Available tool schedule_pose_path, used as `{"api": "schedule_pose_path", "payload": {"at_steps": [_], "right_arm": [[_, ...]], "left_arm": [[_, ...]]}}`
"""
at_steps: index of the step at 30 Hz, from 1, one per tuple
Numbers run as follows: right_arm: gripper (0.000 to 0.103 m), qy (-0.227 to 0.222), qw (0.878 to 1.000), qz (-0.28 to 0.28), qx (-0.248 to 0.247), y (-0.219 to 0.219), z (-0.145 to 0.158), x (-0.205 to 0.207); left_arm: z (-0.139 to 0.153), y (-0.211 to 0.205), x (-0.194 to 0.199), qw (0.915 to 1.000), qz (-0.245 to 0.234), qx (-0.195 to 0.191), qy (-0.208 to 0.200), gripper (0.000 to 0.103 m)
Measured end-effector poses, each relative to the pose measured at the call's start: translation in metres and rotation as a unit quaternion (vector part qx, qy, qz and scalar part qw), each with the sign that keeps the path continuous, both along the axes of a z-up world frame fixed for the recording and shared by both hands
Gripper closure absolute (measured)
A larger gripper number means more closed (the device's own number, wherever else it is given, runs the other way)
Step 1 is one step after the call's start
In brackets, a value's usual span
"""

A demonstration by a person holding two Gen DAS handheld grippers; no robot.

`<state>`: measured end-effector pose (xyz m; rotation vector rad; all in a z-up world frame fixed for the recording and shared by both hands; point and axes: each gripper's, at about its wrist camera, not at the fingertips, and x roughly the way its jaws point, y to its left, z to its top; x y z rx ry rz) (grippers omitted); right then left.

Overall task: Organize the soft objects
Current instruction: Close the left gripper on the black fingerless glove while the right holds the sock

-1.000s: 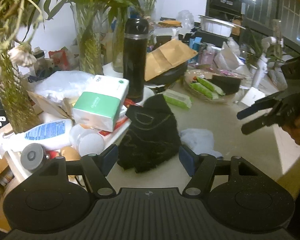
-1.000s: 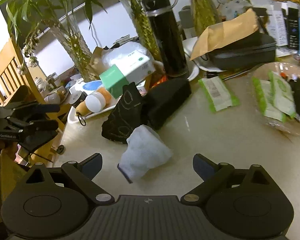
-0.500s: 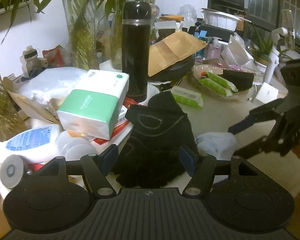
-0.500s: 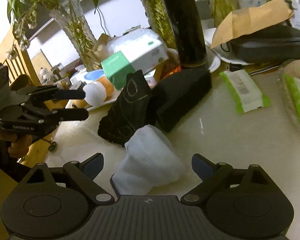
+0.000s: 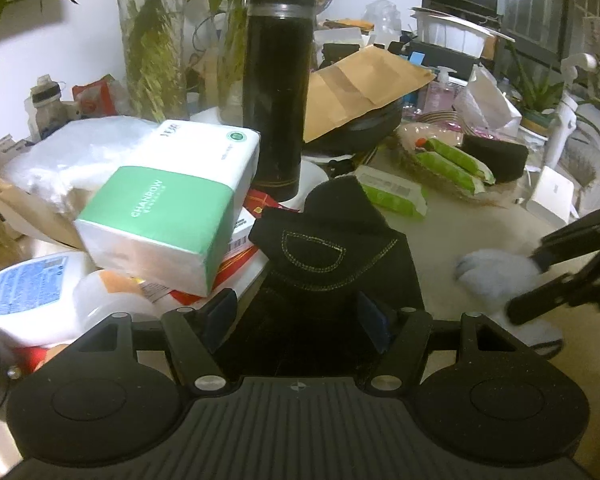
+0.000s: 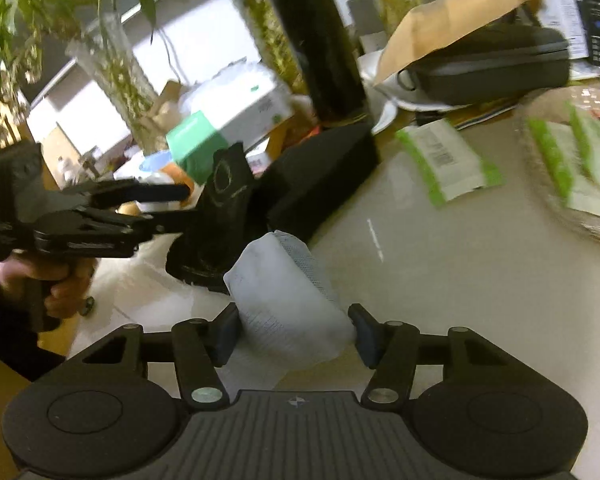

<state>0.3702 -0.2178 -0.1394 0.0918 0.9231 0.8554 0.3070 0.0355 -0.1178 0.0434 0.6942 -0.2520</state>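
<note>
Near the front edge of the worktop (image 6: pixel 440 264), the left claw (image 5: pixel 296 316) is spread around the black cloth (image 5: pixel 336 256) and the right claw (image 6: pixel 292 336) around the white cloth (image 6: pixel 284 292), neither yet pinching, so closing may catch only loose folds.

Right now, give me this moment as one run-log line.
left gripper: open, fingers astride black fabric piece | right gripper: open, fingers astride white soft item | nothing lifted yet | table cluttered
</note>
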Motion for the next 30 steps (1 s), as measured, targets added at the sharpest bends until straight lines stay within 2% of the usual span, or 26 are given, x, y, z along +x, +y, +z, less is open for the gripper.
{"api": "schedule_pose_path", "payload": {"at_steps": [6,8,10,12,16,22,26,27,28,29,30], "right_arm": [[0.043,-0.012,1.000,-0.015,0.003,-0.028,0.021,-0.009],[0.043,-0.010,1.000,-0.025,0.009,-0.036,0.025,-0.011],[0.043,-0.006,0.999,-0.037,0.020,-0.045,0.030,-0.014],[0.043,-0.006,0.999,-0.046,0.025,-0.051,0.034,-0.017],[0.043,-0.013,0.998,-0.054,0.031,-0.060,0.045,-0.025],[0.043,-0.021,0.997,-0.060,0.036,-0.066,0.058,-0.033],[0.043,-0.027,0.997,-0.061,0.039,-0.070,0.064,-0.039],[0.043,-0.027,0.997,-0.062,0.040,-0.070,0.064,-0.040],[0.043,-0.029,0.997,-0.061,0.040,-0.071,0.065,-0.041],[0.043,-0.030,0.997,-0.061,0.039,-0.071,0.066,-0.042],[0.043,-0.030,0.997,-0.060,0.038,-0.072,0.066,-0.043]], "left_arm": [[-0.007,0.000,0.008,1.0000,-0.002,-0.009,0.005,0.038],[-0.008,0.002,0.008,0.9999,-0.001,-0.016,0.005,0.044],[-0.010,0.004,0.010,0.9997,0.002,-0.021,0.011,0.071],[-0.013,0.007,0.013,0.9992,0.007,-0.027,0.030,0.086],[-0.013,0.009,0.012,0.9986,0.010,-0.030,0.042,0.103],[-0.009,0.009,0.002,0.9985,-0.006,-0.032,0.044,0.103],[-0.002,0.007,-0.006,0.9994,-0.013,-0.022,0.024,0.100],[-0.001,0.008,-0.008,0.9995,-0.014,-0.026,0.015,0.091],[-0.001,0.009,-0.008,0.9994,-0.013,-0.030,0.011,0.070],[-0.001,0.010,-0.007,0.9992,-0.012,-0.035,0.013,0.058],[-0.001,0.010,-0.005,0.9992,-0.007,-0.038,0.012,0.042]]}}
